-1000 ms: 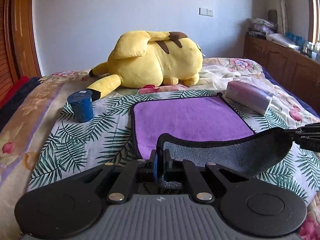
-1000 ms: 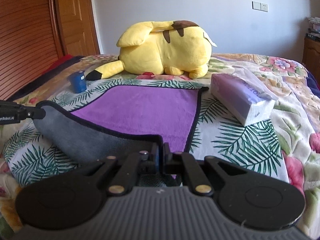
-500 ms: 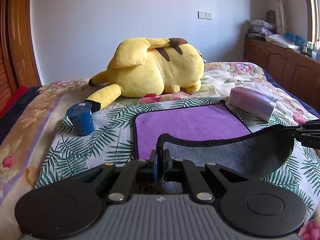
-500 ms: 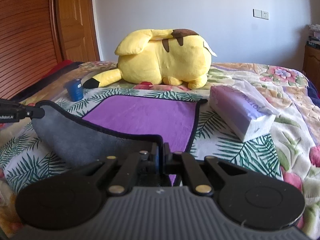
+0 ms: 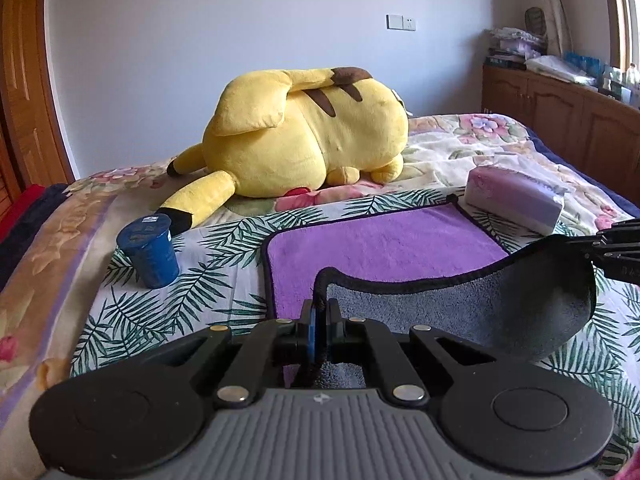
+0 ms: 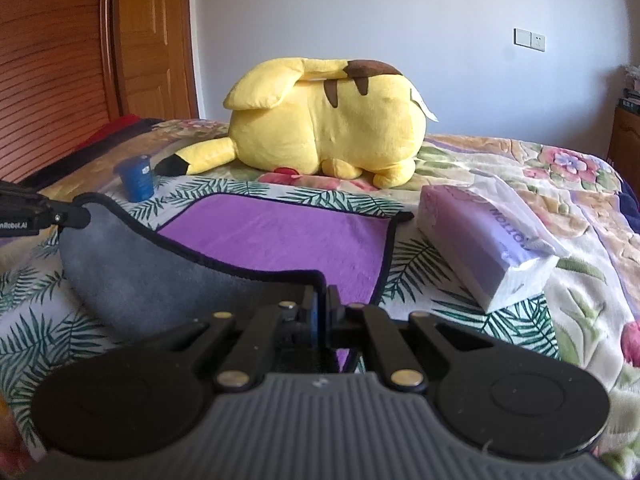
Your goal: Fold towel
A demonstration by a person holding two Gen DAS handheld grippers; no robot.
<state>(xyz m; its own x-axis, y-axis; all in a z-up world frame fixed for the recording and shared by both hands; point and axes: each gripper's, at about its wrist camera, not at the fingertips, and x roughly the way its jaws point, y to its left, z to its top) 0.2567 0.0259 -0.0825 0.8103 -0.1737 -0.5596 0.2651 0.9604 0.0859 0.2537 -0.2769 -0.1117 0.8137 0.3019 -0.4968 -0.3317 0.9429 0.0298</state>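
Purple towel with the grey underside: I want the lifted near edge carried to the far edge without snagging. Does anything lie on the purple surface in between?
Nothing visible does. The purple towel is bare up to its far edge; the lilac tissue pack sits just off its far right corner.

Cup (image 5: 149, 251) left of towel (image 5: 376, 240), tissue pack (image 5: 516, 199) right, plush (image 5: 308, 148) behind.

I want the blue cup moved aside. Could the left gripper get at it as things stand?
Probably not yet: the left gripper is shut on the towel corner. The path to the blue cup looks free, but it would have to release first.
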